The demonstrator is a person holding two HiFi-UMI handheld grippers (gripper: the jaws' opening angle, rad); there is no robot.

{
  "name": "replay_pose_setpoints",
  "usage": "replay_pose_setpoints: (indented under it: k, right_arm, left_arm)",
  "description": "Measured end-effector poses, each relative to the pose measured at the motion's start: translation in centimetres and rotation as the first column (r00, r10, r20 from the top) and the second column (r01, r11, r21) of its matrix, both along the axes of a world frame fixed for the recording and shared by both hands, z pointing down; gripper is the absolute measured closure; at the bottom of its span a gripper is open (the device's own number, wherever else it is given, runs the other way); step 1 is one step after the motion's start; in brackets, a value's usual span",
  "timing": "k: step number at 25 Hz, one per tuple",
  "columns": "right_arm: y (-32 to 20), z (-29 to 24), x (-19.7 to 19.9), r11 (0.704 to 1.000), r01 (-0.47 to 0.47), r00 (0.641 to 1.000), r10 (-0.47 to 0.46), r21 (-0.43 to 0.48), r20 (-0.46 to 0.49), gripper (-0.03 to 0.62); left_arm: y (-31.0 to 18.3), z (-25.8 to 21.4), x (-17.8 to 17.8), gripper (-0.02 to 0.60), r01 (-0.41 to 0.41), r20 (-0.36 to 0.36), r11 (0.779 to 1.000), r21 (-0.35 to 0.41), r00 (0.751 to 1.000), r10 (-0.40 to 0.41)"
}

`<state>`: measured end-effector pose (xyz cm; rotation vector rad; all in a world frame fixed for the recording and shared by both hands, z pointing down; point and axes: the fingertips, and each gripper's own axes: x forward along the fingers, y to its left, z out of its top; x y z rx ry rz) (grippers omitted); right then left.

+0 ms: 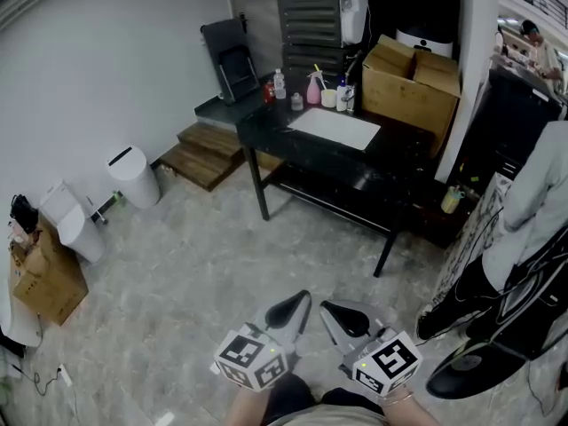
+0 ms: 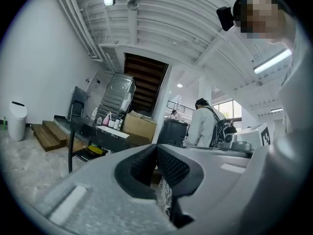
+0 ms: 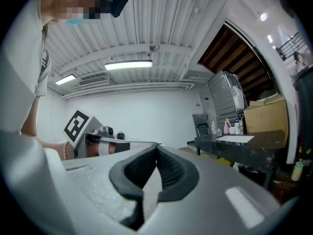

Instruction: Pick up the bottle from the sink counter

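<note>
Where the black counter nears the far wall, a clear bottle stands upright beside a pink spray bottle and a white cup, whose contents are too small to make out. A cardboard box sits on the counter's right end, seemingly open, its inside hidden. The left gripper and right gripper hang side by side well short of the counter. Each has its jaws pressed together on nothing, far from the bottle.

Grey left hand-held gripper and right hand-held gripper bear black-and-white marker cubes.
</note>
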<state>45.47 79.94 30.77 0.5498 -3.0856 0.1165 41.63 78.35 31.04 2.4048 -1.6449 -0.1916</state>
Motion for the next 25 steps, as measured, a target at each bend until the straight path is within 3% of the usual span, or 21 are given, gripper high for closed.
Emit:
replay_pose_setpoints:
  k: [5,10,16,25]
  right_arm:
    - [-0.6,0.9,-0.6,0.999,0.009,1.0,-0.009,-0.041,-0.007,0.591]
    - [-3.2,1.2,-3.0,1.0,0.004,0.999,-0.005,-0.012,-0.04,0.591]
    - [-9.0,1.0,-8.1,0.999,-0.034,0.999,0.034,-0.004,-0.025,0.592]
    - [-19.3,-0.6,-17.3,0.994,-0.113,0.994,0.113,0.003,-0.003,0.592]
  left_arm:
    - [-0.7,-0.2,-0.6,0.575,0.004,-0.015,1.0,0.001,1.0,-0.004]
    - [-3.1,0.3,-3.0,0.575,0.003,-0.019,1.0,-0.005,1.0,-0.003]
    - [-8.2,0.6,-9.2,0.575,-0.002,-0.006,1.0,-0.007,1.0,0.002]
    - [-17.8,-1.3,-19.0,0.575,-0.105,0.007,0.994,0.013,0.994,0.105]
